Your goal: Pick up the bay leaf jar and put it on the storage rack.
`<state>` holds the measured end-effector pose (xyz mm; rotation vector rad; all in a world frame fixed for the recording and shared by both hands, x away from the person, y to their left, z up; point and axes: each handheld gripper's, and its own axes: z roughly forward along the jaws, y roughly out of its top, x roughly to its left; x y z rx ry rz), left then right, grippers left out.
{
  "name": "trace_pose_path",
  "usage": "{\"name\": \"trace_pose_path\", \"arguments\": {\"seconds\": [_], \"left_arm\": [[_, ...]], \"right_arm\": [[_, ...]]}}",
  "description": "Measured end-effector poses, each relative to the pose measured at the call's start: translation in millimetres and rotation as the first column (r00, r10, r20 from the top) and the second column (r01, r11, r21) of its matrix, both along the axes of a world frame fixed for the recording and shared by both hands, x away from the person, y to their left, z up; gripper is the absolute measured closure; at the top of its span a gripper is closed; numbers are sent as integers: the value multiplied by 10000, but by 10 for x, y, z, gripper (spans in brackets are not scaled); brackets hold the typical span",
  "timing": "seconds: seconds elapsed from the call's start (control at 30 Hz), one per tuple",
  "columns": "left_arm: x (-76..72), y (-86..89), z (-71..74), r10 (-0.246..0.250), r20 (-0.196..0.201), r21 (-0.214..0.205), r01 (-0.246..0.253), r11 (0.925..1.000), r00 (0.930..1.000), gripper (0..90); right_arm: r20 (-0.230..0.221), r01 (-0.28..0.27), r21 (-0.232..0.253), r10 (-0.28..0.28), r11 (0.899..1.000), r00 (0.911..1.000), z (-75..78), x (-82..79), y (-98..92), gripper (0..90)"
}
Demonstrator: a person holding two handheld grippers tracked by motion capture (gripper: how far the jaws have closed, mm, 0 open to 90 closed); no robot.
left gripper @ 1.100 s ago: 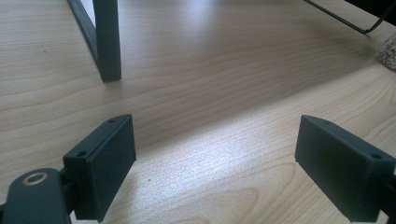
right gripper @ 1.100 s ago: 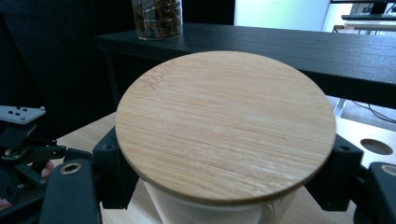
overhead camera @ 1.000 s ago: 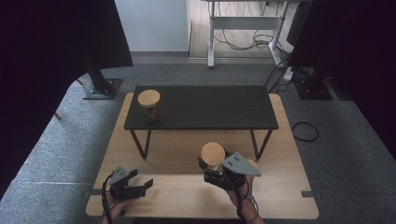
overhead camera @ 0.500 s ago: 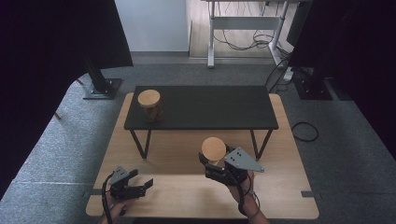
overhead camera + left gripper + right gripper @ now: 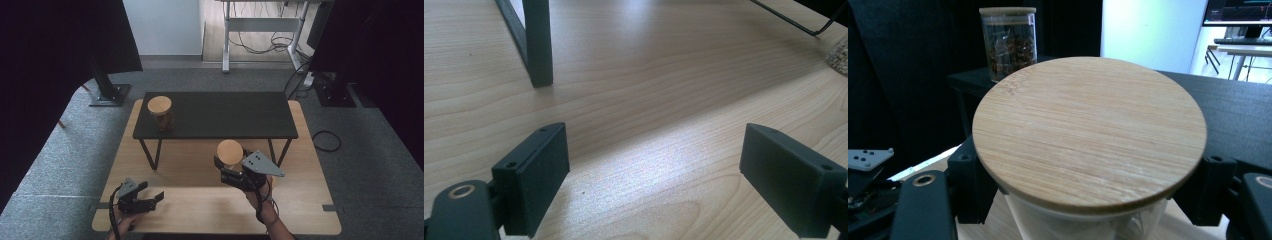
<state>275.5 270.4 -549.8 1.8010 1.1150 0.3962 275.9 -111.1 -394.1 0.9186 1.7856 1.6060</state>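
The right claw (image 5: 231, 170) gripped a glass jar (image 5: 1088, 220) just under its bamboo lid (image 5: 1089, 131), jaws pressed against the glass on both sides, probably so the lid stayed clear and level during carrying. The jar sat near the right-centre of the wooden counter (image 5: 310, 200), in front of the black riser shelf (image 5: 220, 114); whether its base rested on the wood or hung just above could not be told. A second lidded jar (image 5: 161, 113), filled with something dark, stood at the shelf's far left end, suggesting a matching spot. The left claw (image 5: 142, 199) waited near the left, jaws apart and empty, out of the way.
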Motion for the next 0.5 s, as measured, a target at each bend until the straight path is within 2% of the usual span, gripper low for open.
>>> {"name": "trace_pose_path", "arguments": {"seconds": [0.2, 0.5], "left_arm": [[1, -2, 0, -13, 6, 12, 13, 10000, 10000, 118], [1, -2, 0, -36, 5, 19, 36, 10000, 10000, 117]], "right_arm": [[142, -88, 135, 86, 9999, 9999, 81, 28, -3, 246], [317, -221, 55, 219, 9997, 9993, 154, 49, 28, 246]]}}
